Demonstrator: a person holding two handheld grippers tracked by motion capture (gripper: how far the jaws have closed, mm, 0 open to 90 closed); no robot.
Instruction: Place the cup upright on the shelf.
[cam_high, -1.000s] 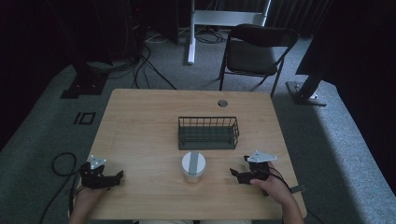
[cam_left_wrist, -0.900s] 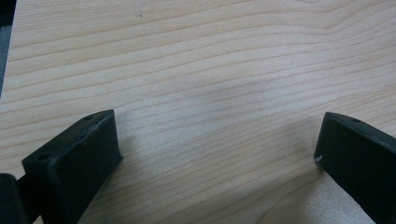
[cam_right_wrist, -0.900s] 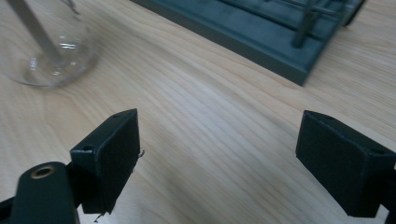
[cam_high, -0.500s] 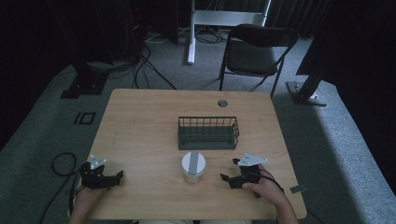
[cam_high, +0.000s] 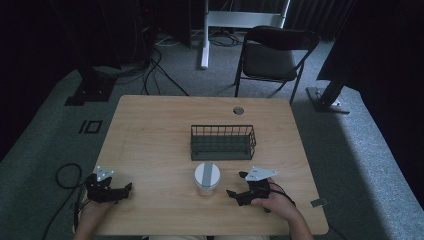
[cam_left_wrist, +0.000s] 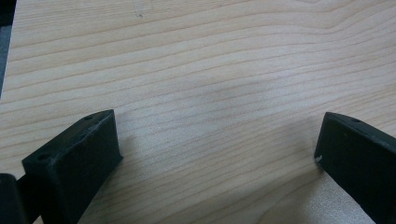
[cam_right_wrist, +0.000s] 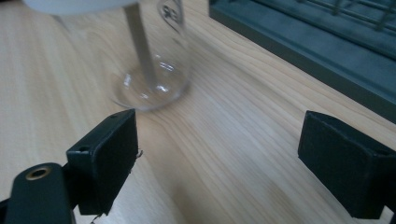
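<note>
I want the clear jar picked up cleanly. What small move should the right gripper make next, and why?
Probably ease the right gripper a little farther toward the jar. Its jaws stand open with only bare table between them, and the jar's glass base is ahead, off toward one jaw, so closing now would grip nothing.

Wooden surface (cam_high: 150, 135) mid-frame, with a round grommet hole (cam_high: 238, 110) near its far edge, right of centre. Black folding chair (cam_high: 272, 55) at upper right, behind the surface. White stand leg (cam_high: 204, 35) top centre. Black cables (cam_high: 160, 70) on grey carpet (cam_high: 45, 145) at upper left; a cable loop (cam_high: 65, 175) at lower left. Dark stand base (cam_high: 327, 97) right.
</note>
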